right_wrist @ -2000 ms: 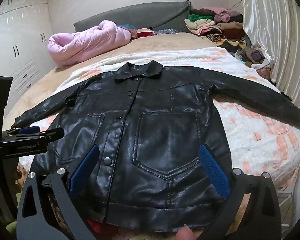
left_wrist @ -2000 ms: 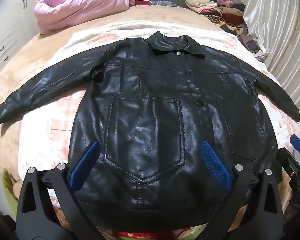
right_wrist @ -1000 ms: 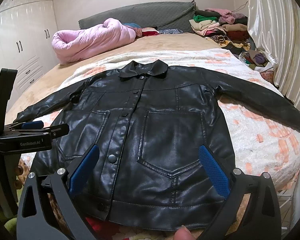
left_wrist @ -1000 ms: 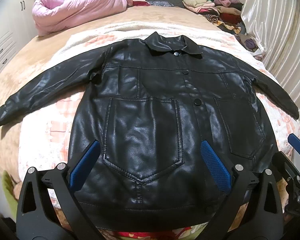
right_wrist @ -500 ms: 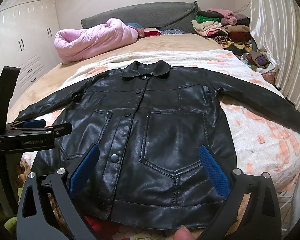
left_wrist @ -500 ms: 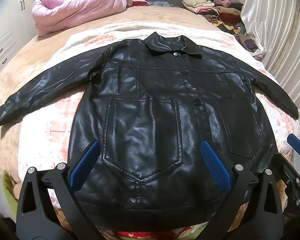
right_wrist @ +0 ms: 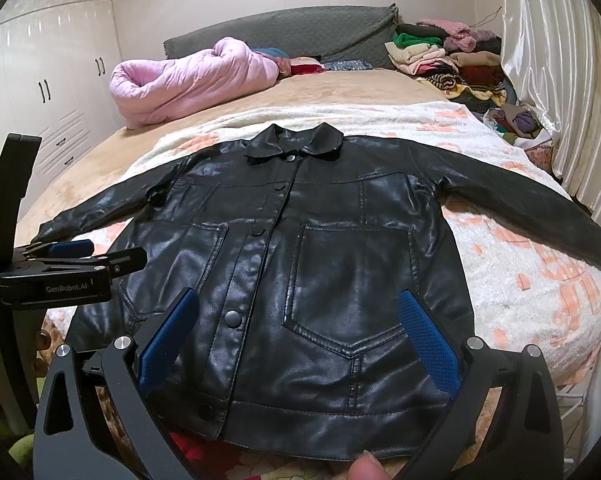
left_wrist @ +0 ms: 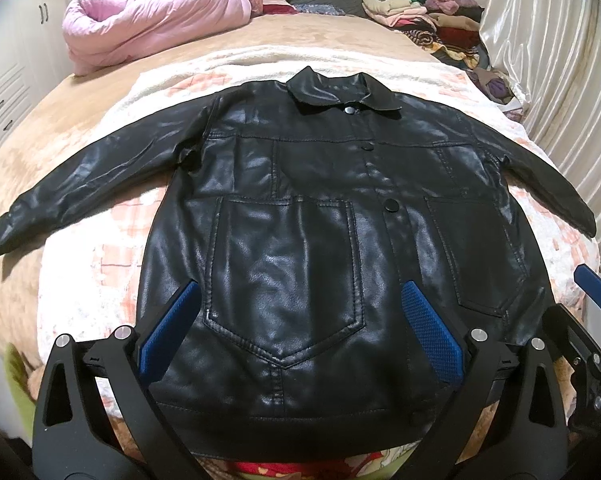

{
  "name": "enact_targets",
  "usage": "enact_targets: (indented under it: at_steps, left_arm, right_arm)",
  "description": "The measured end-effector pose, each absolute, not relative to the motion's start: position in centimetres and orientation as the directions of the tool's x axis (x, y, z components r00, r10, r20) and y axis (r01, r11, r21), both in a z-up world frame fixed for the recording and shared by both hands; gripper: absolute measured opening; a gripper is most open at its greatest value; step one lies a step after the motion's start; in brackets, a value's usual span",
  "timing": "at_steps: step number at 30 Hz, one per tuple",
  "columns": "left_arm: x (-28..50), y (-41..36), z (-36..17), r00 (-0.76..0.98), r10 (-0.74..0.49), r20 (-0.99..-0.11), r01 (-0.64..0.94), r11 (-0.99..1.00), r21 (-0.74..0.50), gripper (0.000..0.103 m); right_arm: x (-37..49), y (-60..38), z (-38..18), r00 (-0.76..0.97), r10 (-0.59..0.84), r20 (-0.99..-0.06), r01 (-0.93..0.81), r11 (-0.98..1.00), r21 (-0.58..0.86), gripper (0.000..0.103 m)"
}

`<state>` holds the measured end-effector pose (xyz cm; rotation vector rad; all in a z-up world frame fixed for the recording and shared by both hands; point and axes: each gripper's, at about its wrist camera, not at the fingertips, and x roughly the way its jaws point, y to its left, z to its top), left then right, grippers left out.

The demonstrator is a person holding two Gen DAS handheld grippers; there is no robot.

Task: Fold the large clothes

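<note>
Left wrist view: almost nothing has changed over the last two seconds. My tongs only drifted slightly, and the black jacket (left_wrist: 300,216) hasn't moved. It's flat, front up, snapped shut, collar away from me, both sleeves spread out to the sides on the floral blanket (left_wrist: 100,264). I read that as spreading done, no fold started.

Left gripper (left_wrist: 300,332) is wide open and holds nothing; it hovers above the hem, pads framing the left chest pocket. Right gripper (right_wrist: 296,336) is the same, open and empty, framing the other pocket near the hem. Whether either touches the leather I can't tell.

Sleeves lie well apart from both tongs, so my guess is a sleeve fold-in comes first.
</note>
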<state>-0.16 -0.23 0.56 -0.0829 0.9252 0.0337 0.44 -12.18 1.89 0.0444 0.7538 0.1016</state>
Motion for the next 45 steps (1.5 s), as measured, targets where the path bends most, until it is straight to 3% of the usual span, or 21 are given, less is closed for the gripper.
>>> enact_targets:
  at_steps: [22, 45]
  left_arm:
    - [0.3, -0.4, 1.0, 0.604, -0.011, -0.797, -0.061, 0.996, -0.060, 0.094]
    - [7.1, 0.3, 3.3, 0.625, -0.055, -0.779, -0.037, 0.994, -0.100, 0.094]
  right_arm:
    - [1.8, -12.2, 2.1, 0.722, 0.110, -0.683, -0.075, 0.994, 0.080, 0.099]
    - [9.6, -14.6, 5.8, 0.759, 0.097, -0.644, -0.037, 0.994, 0.106, 0.099]
